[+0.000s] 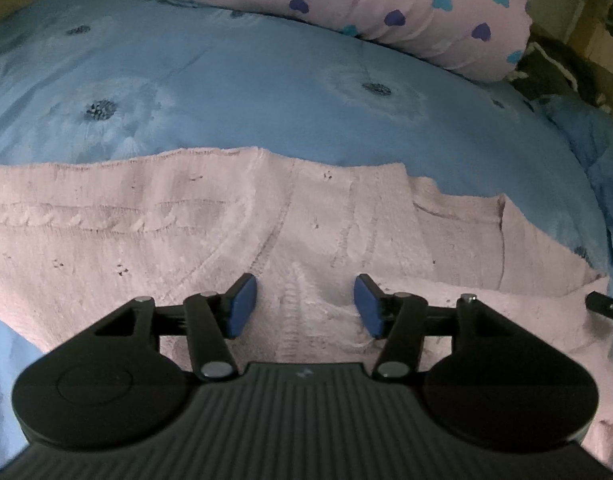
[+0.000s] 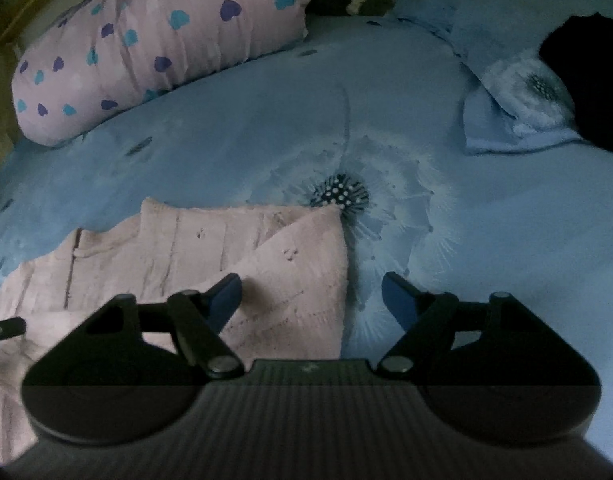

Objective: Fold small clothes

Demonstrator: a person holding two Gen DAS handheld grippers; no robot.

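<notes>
On the blue bedspread (image 1: 266, 80) lies a pink knitted garment (image 1: 186, 232), spread flat with its far edge running ragged across the left wrist view. Over it hangs the left gripper (image 1: 305, 304), released, its blue pads (image 1: 242, 306) wide apart with nothing between them. Beyond that edge the cover stretches bare up to a pink pillow with hearts (image 1: 366, 4). The right gripper (image 2: 311, 300) is likewise spread wide and holds nothing; it straddles the garment's right edge (image 2: 342, 272), one finger over the knit, the other over a dandelion print (image 2: 340, 194) on the sheet. To its right the bedspread lies free (a folded blue pillowcase (image 2: 514, 120) and a dark shape (image 2: 586, 80), too dim to identify, sit far off). The garment's near portion is hidden beneath both gripper bodies.
</notes>
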